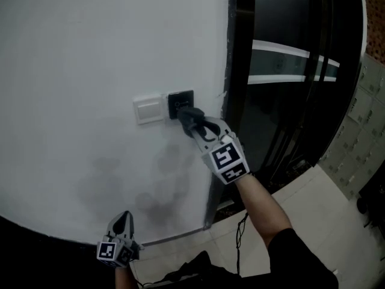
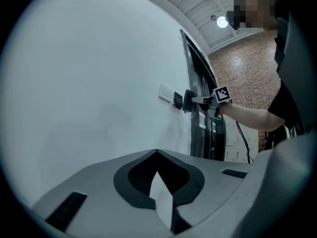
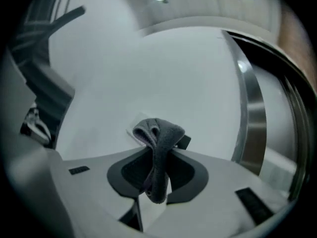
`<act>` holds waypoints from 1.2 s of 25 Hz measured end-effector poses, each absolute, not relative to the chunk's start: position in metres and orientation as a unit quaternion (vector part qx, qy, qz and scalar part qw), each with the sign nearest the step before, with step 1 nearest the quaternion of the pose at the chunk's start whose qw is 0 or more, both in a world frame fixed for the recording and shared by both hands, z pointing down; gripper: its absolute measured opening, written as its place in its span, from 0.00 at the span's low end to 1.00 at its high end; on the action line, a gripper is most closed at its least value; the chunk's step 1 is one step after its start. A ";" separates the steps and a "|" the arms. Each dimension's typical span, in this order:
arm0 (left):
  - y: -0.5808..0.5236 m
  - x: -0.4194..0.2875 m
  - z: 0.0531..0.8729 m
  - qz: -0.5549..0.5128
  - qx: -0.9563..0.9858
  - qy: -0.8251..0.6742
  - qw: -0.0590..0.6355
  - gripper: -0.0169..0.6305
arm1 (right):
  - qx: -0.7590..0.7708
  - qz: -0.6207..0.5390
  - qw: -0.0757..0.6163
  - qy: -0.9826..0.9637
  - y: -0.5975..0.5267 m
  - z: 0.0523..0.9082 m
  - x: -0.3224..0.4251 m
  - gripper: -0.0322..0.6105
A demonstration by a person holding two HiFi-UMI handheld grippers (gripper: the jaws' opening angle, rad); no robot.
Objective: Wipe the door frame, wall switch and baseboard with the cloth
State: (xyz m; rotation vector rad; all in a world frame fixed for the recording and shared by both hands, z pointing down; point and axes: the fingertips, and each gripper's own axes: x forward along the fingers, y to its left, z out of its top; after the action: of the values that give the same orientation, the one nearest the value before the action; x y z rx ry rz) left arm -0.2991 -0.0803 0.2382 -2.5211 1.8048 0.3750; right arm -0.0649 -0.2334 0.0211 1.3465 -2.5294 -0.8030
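White wall [image 1: 90, 71], two switch plates [image 1: 149, 109], one cloth [image 1: 191, 120]

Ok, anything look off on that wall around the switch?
Faint grey blotches mark the white wall below the switch; dirt or shadow, I cannot tell. Nothing else stands out.

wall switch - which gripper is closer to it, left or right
Right. The right gripper, shut on the cloth, holds it at the dark plate right beside the wall switch. The left gripper hangs far below, near the wall's foot.
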 end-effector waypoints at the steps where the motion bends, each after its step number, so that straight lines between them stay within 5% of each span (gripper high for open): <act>1: -0.084 -0.293 0.239 0.123 -0.811 0.572 0.008 0.01 | 0.454 -0.329 0.126 -0.818 -0.235 0.010 -0.067 0.18; 5: -0.098 -0.267 0.243 0.124 -0.820 0.558 0.000 0.01 | 0.432 -0.507 0.268 -0.696 -0.248 -0.013 -0.075 0.18; 8: -0.098 -0.256 0.242 0.134 -0.824 0.551 -0.006 0.01 | 0.407 -0.561 0.313 -0.650 -0.259 -0.016 -0.087 0.18; 30: -0.098 -0.275 0.267 0.141 -0.786 0.600 -0.047 0.01 | 0.400 -0.602 0.337 -0.604 -0.277 0.009 -0.108 0.18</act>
State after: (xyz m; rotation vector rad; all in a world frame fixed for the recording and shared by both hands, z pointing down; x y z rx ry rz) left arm -0.2746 -0.0983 0.2667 -2.5465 1.9440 0.4560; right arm -0.1082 -0.2772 0.0094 1.0416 -1.5745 -1.5690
